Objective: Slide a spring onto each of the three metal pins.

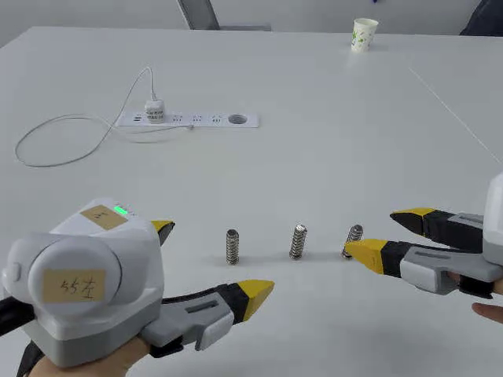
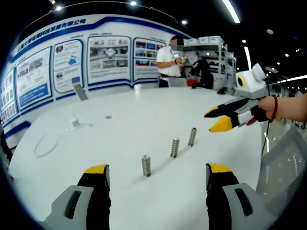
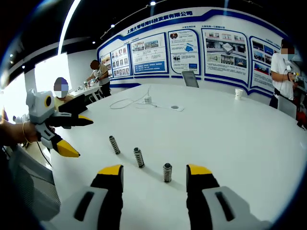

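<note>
three silver coil springs (image 1: 298, 241) are seen standing in a row on the white counter (image 1: 330, 157) between the left gripper (image 2: 157, 169) and right gripper (image 3: 155, 169), whose fingers are spread wide, empty.

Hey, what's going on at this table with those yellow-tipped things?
A person holds one hand-held gripper in each hand over a white table. The left hand-held gripper and the right hand-held gripper are both open and hold nothing. Between them stands a row of the left spring, the middle spring and the right spring, which leans slightly beside the right hand-held gripper's lower tip. Pins inside are too small to tell.
</note>
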Motion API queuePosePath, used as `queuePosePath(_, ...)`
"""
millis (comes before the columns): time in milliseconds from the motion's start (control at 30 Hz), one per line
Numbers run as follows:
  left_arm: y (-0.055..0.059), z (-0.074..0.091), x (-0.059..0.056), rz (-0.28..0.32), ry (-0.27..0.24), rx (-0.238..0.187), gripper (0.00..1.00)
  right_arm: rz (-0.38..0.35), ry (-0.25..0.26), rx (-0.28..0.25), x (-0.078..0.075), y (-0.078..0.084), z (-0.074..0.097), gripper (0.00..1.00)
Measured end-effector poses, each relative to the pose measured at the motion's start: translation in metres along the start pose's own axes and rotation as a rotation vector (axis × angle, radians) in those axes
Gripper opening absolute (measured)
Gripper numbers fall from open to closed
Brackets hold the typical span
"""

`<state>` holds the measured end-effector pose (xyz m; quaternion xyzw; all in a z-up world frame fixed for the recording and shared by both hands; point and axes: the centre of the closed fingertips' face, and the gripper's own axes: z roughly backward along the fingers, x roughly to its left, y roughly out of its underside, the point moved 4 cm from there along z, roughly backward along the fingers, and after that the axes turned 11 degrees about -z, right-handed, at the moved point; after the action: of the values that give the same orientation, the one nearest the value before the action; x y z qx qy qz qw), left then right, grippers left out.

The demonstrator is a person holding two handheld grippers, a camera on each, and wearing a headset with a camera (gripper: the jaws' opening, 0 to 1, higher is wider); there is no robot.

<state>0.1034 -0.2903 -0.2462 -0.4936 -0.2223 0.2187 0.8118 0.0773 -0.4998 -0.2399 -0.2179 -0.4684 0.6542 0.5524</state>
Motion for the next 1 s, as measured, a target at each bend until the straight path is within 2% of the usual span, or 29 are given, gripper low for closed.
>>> queuePosePath(433, 0.002, 0.019, 0.002, 0.017, 0.005, 0.017, 0.85, -0.007, -0.019, 0.036, 0.009, 0.010, 0.019, 0.67)
queuePosePath(700, 0.006, 0.029, 0.001, 0.042, 0.015, 0.027, 0.90, -0.031, -0.044, 0.040, 0.015, 0.014, 0.025, 0.74)
queuePosePath(1000, 0.008, 0.034, -0.003, 0.026, 0.026, 0.033, 0.96, -0.037, -0.071, 0.037, 0.023, 0.020, 0.030, 0.82)
